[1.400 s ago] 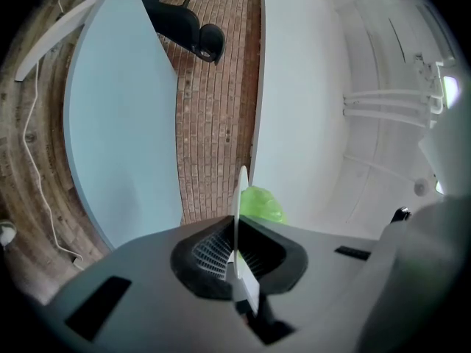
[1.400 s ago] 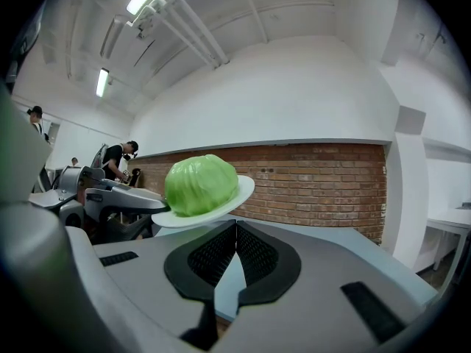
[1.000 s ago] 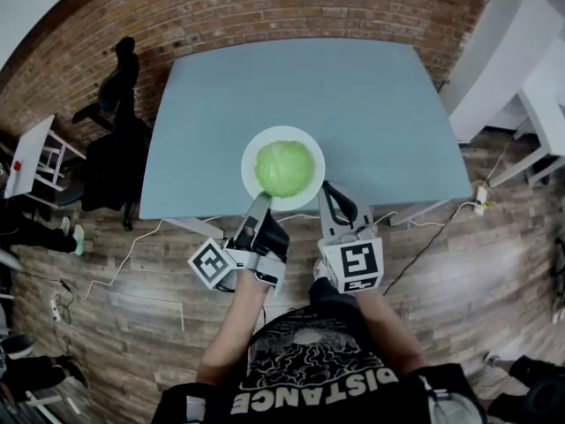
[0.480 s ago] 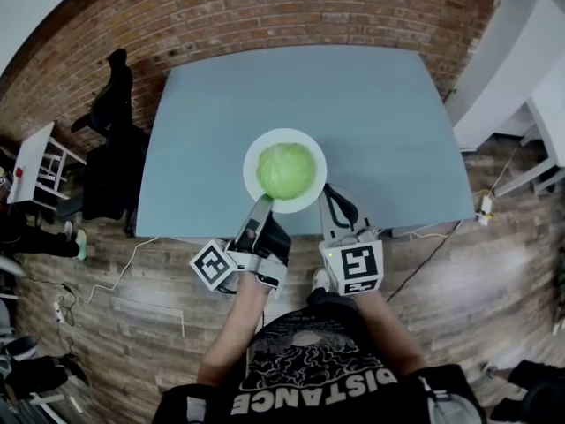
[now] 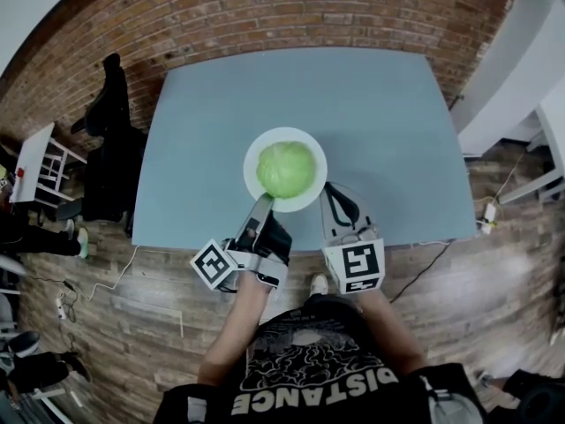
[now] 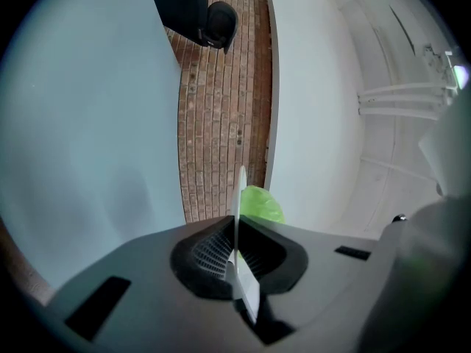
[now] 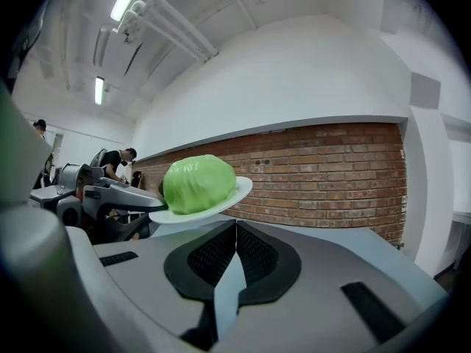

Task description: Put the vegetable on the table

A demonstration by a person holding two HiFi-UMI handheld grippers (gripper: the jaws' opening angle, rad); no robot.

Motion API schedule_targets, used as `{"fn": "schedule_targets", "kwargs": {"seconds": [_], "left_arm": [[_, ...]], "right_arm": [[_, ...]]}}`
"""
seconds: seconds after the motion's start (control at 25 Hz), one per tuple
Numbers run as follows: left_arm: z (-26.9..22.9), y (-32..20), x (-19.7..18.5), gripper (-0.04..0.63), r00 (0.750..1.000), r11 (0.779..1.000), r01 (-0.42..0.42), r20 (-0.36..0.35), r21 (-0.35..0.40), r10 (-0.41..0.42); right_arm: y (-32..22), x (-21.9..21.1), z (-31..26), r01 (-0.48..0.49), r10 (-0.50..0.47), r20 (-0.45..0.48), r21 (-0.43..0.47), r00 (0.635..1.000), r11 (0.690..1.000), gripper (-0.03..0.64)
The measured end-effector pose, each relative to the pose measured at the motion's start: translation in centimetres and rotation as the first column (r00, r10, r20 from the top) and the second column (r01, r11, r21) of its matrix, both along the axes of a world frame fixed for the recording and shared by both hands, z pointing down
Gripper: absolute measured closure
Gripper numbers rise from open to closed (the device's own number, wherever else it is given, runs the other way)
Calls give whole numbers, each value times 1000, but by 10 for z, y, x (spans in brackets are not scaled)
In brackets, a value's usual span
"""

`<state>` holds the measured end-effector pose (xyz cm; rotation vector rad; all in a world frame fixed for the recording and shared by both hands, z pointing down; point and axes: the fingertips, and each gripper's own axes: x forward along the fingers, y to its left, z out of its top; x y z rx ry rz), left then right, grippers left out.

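Note:
A pale green cabbage (image 5: 285, 169) lies on a white plate (image 5: 256, 148) held over the near part of the grey-blue table (image 5: 380, 113). My left gripper (image 5: 267, 201) is shut on the plate's near rim; in the left gripper view the plate (image 6: 240, 190) runs edge-on between the jaws with the cabbage (image 6: 259, 205) behind it. My right gripper (image 5: 329, 191) sits just right of the plate, shut and holding nothing. In the right gripper view the gripper (image 7: 235, 230) points past the plate (image 7: 237, 190) and cabbage (image 7: 197, 184), which hang tilted to its upper left.
A brick wall (image 5: 291, 11) runs behind the table. A black chair (image 5: 113, 148) and a small white table (image 5: 31, 155) stand to the left, white furniture (image 5: 521, 51) to the right. Cables (image 5: 115, 276) lie on the wooden floor. A person (image 7: 121, 160) stands far off.
The plate with the cabbage, both grippers and the view have moved forward, so the plate now sits further in from the table's near edge. Both grippers stay shut.

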<state>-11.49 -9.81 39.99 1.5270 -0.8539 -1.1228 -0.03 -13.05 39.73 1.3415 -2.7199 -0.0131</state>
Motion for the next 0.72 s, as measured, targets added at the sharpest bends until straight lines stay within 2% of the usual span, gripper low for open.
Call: {"fn": "schedule_targets", "kwargs": {"seconds": [0.72], "left_arm": [[6, -17, 27, 586, 999, 999, 33, 0, -19, -33]], "right_arm": [[-23, 27, -4, 27, -27, 35, 5, 999, 1000, 607]]}}
